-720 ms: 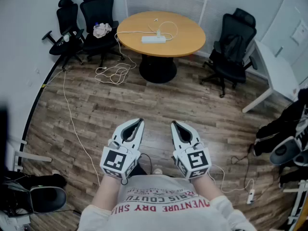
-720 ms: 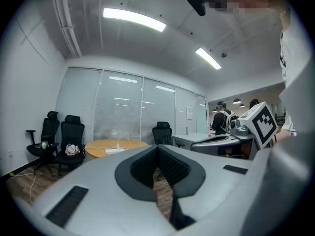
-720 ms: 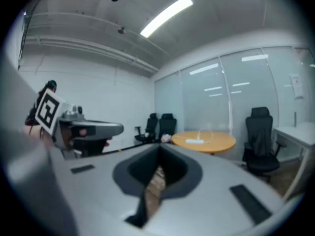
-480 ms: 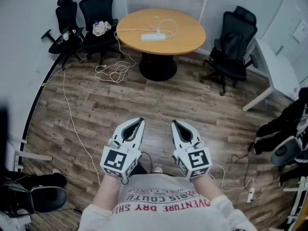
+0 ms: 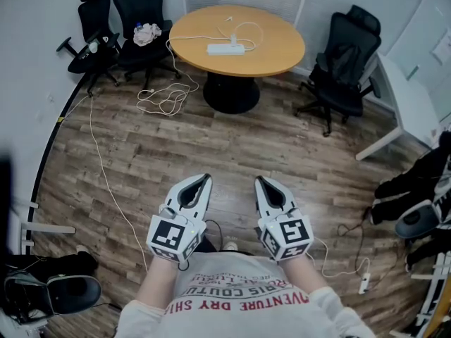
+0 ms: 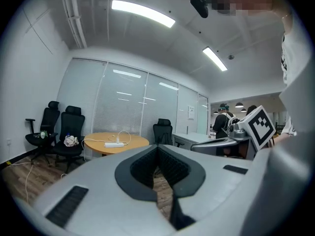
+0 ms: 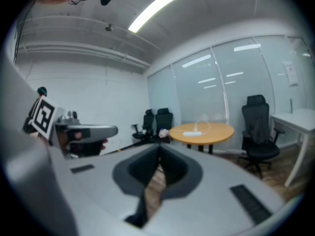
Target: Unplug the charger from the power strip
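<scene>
A white power strip [image 5: 225, 48] lies on the round wooden table [image 5: 275, 51] across the room, with a small white charger [image 5: 232, 41] standing on it and a thin white cable looping behind. Both grippers hang low in front of the person's body, far from the table. The left gripper [image 5: 205, 179] is shut with nothing between its jaws, and the right gripper [image 5: 260, 181] is shut and empty too. From the left gripper view the table [image 6: 133, 141] and strip [image 6: 114, 144] appear small and distant past the left gripper [image 6: 157, 147]. The right gripper view shows the strip [image 7: 193, 133] beyond the right gripper [image 7: 159, 149].
Black office chairs [image 5: 141, 13] stand left of the table and another chair [image 5: 345, 62] to its right. A white cable [image 5: 162, 101] coils on the wood floor. A white desk [image 5: 409, 104], dark bags [image 5: 416, 196] and a floor power strip [image 5: 364, 282] are at the right.
The head view has shifted a little, so the table and chairs sit slightly higher in the picture. Both grippers stay side by side before the body, still shut.
</scene>
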Demonstrator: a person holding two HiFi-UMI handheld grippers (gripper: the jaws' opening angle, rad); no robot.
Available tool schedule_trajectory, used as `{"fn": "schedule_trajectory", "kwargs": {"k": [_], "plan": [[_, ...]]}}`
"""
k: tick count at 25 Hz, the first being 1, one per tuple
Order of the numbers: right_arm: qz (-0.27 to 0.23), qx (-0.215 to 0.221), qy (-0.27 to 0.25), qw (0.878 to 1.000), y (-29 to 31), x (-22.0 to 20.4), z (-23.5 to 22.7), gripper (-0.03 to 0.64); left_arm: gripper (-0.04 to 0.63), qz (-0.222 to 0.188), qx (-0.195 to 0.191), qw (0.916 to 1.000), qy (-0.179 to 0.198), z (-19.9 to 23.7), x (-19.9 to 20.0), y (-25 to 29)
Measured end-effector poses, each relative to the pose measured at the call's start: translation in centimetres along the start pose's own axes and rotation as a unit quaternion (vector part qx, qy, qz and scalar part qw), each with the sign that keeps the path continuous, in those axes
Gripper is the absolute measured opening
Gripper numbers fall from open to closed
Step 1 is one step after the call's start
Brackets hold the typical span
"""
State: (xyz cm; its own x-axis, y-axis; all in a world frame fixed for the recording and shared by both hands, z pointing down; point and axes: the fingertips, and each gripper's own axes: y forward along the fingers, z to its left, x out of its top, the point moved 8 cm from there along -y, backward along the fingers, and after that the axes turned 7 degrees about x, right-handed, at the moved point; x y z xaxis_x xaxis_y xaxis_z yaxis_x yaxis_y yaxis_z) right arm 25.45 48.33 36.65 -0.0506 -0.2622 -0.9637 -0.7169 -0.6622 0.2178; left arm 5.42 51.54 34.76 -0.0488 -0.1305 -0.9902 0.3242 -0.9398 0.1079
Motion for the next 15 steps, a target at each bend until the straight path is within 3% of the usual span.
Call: {"fn": "schedule_trajectory", "kwargs": {"k": [8, 15], "plan": [[0.001, -0.003, -0.004, 1.0, 6.0, 1.9, -1.2, 0.029, 0.034, -0.009, -0.01, 0.9998, -0.013, 5.2, 1.3, 4.4], [0.006, -0.042, -0.008, 0.999, 14.2, 4.2, -1.3, 0.029, 0.034, -0.01, -0.042, 0.9989, -0.015, 13.1, 2.8, 9.1]]}}
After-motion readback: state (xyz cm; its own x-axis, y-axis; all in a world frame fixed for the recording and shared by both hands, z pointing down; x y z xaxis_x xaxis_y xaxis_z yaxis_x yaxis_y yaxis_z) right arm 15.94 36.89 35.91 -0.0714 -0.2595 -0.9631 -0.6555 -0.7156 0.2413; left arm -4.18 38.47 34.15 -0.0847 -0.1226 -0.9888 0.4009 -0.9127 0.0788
